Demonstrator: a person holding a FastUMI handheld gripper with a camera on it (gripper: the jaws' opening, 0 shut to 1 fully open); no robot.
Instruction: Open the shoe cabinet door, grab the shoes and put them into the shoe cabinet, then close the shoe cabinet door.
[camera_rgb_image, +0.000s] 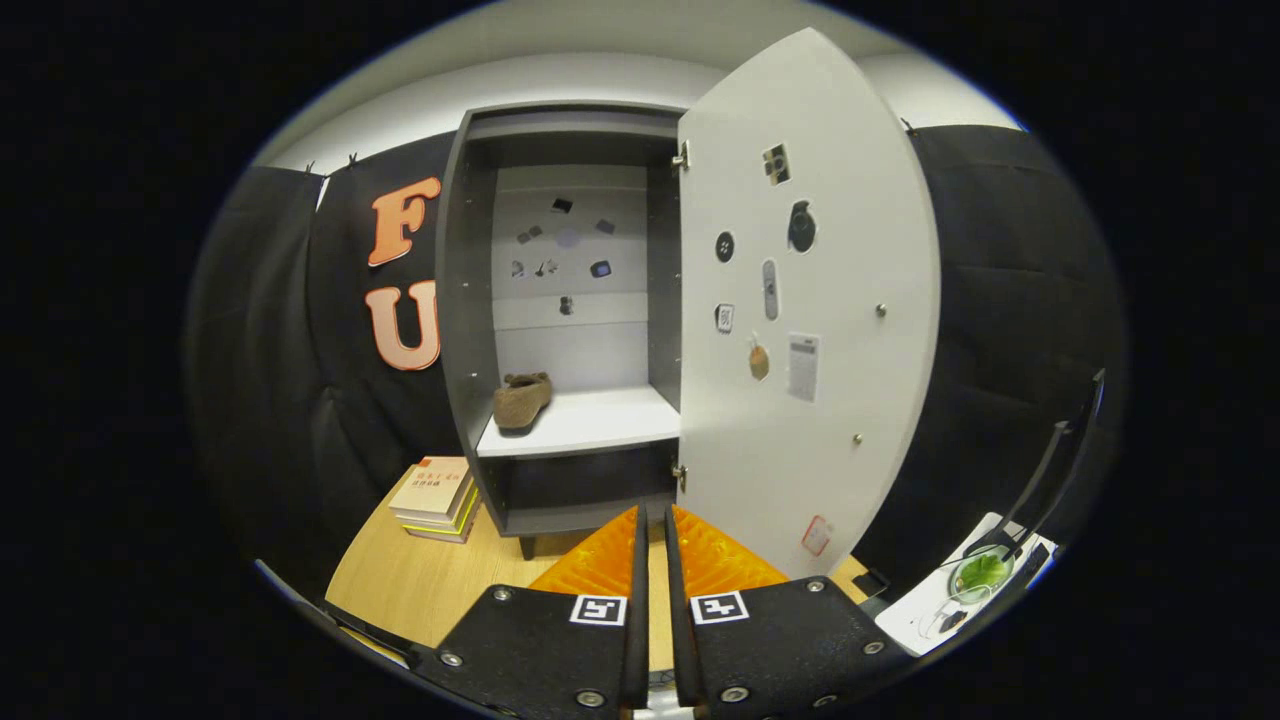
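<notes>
**Shoe on shelf, door open**

Gripper view: the tongs (652, 560) are nearly closed with a slim gap, gripping nothing. Ahead at 12 o'clock stands the tall grey shoe cabinet (468, 330); its white sticker-covered door (850, 400) swings open at 1 o'clock. A brown suede shoe (522, 399) rests on the white shelf (590, 425). Stacked books (437, 497) sit on the wooden surface (420, 585) at 10 o'clock, their cover writing illegible.

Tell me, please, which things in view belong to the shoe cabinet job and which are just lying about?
Part of the job: the shoe cabinet, its open door, the brown shoe on the shelf, and the gripper, fingers close together with nothing between them.

Lying about: the stack of books beside the cabinet, and the green bowl beyond the door.
</notes>
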